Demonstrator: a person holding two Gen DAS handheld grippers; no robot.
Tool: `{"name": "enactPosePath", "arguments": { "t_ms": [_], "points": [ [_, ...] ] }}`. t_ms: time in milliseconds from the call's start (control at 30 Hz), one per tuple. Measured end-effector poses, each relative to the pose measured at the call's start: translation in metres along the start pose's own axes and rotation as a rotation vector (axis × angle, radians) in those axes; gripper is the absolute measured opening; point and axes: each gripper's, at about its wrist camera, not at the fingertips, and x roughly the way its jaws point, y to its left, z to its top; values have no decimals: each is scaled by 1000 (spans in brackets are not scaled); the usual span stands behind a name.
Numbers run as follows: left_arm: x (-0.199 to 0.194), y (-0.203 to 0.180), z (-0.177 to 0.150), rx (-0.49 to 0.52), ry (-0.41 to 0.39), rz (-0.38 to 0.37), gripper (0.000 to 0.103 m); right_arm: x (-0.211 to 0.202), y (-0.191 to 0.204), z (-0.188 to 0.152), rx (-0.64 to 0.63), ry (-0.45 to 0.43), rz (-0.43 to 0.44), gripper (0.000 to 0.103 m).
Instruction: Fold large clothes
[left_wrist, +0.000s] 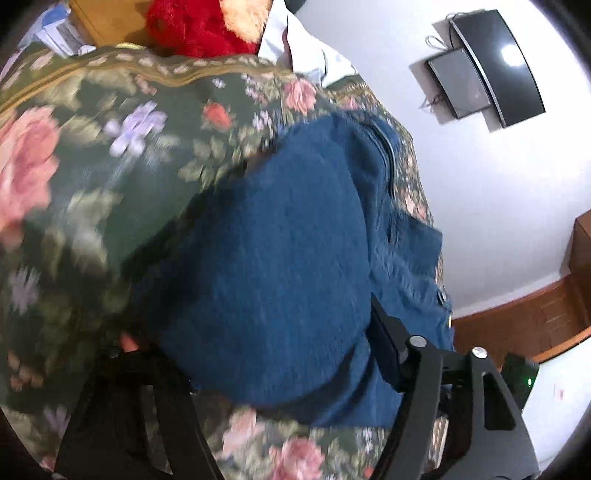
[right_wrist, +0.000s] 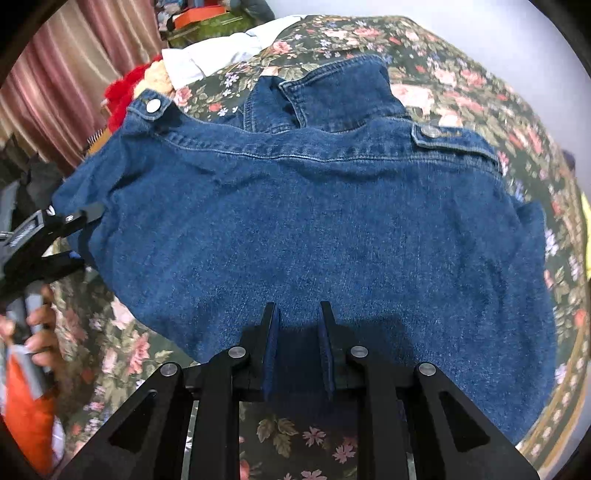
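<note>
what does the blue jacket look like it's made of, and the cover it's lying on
The jacket looks like denim: mottled indigo weave, pale topstitched seams and shiny metal snaps. The cover looks like a woven or printed fabric, matte, with pink roses on dark green; the exact cloth is hard to tell.

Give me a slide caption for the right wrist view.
Right claw pinches the near edge of a denim jacket spread on a floral bedspread.

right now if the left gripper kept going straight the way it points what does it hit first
Most likely the denim jacket: its blue cloth fills the space between and ahead of the left gripper. The floral bedspread lies beyond. The picture is blurred, so depth is unclear.
</note>
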Motion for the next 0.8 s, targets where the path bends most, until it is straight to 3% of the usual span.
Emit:
{"name": "enactPosePath", "arguments": {
  "t_ms": [100, 200, 267, 433, 567, 667, 800],
  "points": [
    [6, -12, 7, 39, -42, 60, 56, 2, -13, 1, 69, 4, 73, 17],
    [7, -37, 9, 145, -81, 192, 41, 2, -19, 3, 128, 25, 126, 17],
    [0, -53, 7, 209, -99, 226, 37, 0, -20, 8, 165, 53, 142, 17],
    [-36, -96, -6, 363, -186, 242, 34, -12, 5, 25, 145, 46, 189, 17],
    [-65, -110, -10, 398, -231, 239, 34, -10, 43, 41, 103, 36, 281, 17],
    [-76, -110, -12, 409, -253, 278, 34, 18, 75, 48, 76, 110, 325, 17],
    [-66, -98, -17, 422, -226, 370, 33, 71, 105, 42, 72, 217, 339, 17]
  ]
}}
